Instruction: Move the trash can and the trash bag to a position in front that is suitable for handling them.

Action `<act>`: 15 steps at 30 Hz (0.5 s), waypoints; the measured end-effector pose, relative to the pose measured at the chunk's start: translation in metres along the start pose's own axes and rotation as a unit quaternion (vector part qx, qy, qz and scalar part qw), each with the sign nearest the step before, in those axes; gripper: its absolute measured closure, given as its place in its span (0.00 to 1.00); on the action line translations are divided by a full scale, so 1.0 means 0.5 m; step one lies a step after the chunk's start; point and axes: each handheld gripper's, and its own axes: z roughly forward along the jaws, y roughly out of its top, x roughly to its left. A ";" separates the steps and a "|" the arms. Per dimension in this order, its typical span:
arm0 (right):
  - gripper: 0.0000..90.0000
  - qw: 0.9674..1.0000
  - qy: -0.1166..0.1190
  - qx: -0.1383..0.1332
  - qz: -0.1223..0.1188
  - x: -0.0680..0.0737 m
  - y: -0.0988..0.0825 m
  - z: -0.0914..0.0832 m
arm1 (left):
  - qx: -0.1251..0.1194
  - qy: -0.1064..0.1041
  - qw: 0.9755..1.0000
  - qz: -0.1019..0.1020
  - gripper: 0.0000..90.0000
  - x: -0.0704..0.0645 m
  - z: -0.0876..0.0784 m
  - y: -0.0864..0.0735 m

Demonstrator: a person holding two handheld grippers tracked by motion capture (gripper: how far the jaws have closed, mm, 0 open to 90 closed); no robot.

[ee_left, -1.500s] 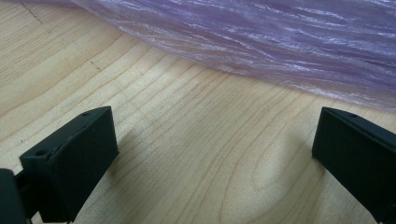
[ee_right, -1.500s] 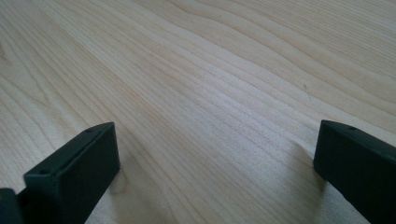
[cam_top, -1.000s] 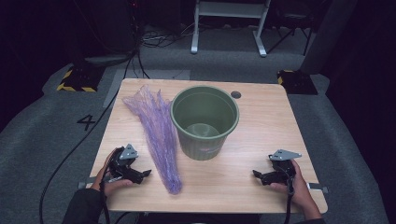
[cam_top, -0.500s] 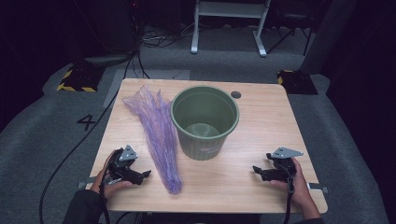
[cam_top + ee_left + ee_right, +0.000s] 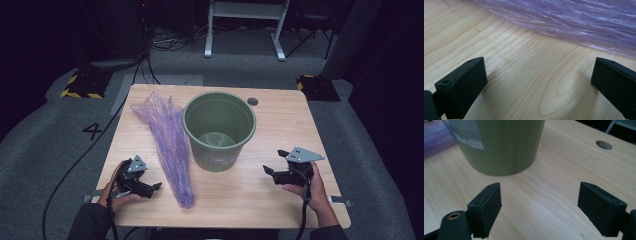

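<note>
Both our grippers, left point(image 5: 156, 187) and right point(image 5: 269, 162), sit spread wide holding nothing near the desk's front edge, and that flimsy purple bag point(image 5: 170, 142) lying left of the bin point(image 5: 219, 131) could easily slip from a shallow pinch.

We wear dark sleeves; our left gripper point(image 5: 153, 188) and right gripper point(image 5: 274, 162) are black, topped by grey three-cornered plates, trailing black cables.
</note>
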 end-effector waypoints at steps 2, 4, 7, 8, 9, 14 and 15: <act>0.21 1.000 0.004 -0.006 -0.003 0.002 0.019 -0.001 | 0.001 0.000 1.000 0.000 0.00 0.000 0.000 0.000; 0.21 1.000 0.005 -0.015 -0.007 0.004 0.035 -0.004 | 0.001 0.000 1.000 -0.001 0.00 0.000 0.000 0.000; 0.22 1.000 0.011 -0.024 -0.017 0.009 0.059 -0.010 | 0.000 0.001 1.000 -0.003 0.00 -0.001 0.001 0.001; 0.22 0.999 0.013 -0.028 -0.020 0.010 0.069 -0.013 | 0.001 0.002 1.000 -0.003 0.00 -0.001 0.000 0.001; 0.22 0.999 0.019 -0.035 -0.026 0.011 0.088 -0.017 | 0.001 0.003 1.000 -0.004 0.00 -0.002 0.001 0.001; 0.22 0.998 0.029 -0.045 -0.035 0.013 0.117 -0.019 | 0.000 0.004 1.000 -0.005 0.00 -0.002 0.001 0.001; 0.21 0.998 0.032 -0.048 -0.039 0.016 0.130 -0.020 | 0.000 0.003 1.000 -0.006 0.00 -0.003 0.001 0.001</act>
